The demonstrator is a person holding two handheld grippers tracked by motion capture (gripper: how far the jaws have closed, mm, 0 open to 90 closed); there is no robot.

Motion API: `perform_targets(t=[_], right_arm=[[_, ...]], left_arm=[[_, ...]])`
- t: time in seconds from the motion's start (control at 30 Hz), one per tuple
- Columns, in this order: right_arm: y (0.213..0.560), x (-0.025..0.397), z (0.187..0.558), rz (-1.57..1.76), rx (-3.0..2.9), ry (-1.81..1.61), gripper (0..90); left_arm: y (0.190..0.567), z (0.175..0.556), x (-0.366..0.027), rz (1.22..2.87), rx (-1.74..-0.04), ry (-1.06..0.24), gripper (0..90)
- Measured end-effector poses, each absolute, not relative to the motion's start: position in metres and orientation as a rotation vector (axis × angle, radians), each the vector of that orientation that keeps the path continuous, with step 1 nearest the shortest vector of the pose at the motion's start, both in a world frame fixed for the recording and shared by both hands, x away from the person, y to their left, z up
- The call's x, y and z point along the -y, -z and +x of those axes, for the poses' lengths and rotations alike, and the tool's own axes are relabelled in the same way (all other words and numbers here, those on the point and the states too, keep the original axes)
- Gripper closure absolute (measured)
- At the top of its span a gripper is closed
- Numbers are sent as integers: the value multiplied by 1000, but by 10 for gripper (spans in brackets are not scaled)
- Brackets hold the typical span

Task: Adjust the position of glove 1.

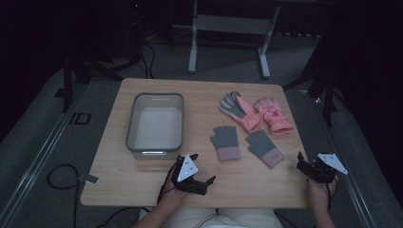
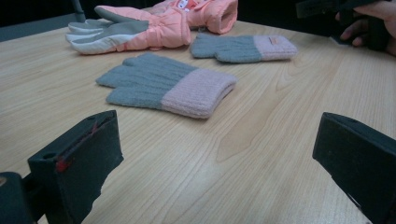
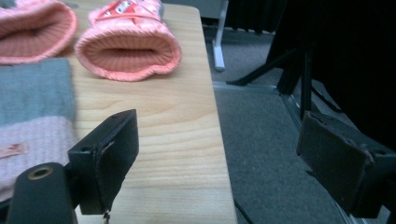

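Observation:
Two grey knit gloves with pink cuffs lie flat on the wooden table: one in the middle, the other to its right. Behind them lie two pink ski gloves, one palm-up with grey fingers, the other showing its cuff opening. My left gripper hovers open near the front edge and faces the nearer knit glove. At the table's right front corner, my right gripper is open, with nothing in it.
A grey plastic bin with nothing inside stands left of centre. The table's right edge drops to grey floor. A desk frame stands behind the table, and cables lie on the floor at left.

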State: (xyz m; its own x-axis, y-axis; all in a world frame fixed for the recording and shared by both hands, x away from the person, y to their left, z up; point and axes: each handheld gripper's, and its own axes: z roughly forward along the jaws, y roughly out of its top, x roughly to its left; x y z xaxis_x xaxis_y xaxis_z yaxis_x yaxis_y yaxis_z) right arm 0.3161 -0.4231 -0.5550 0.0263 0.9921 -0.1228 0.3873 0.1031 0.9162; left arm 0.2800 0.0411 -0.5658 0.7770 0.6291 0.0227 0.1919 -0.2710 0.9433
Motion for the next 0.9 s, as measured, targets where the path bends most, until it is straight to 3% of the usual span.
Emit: perform_targets(t=[0.9], right_arm=[[556,425,330,1499,-1614,-789,134]], left_arm=[[566,273,-37,1844,-587,-559,6]])
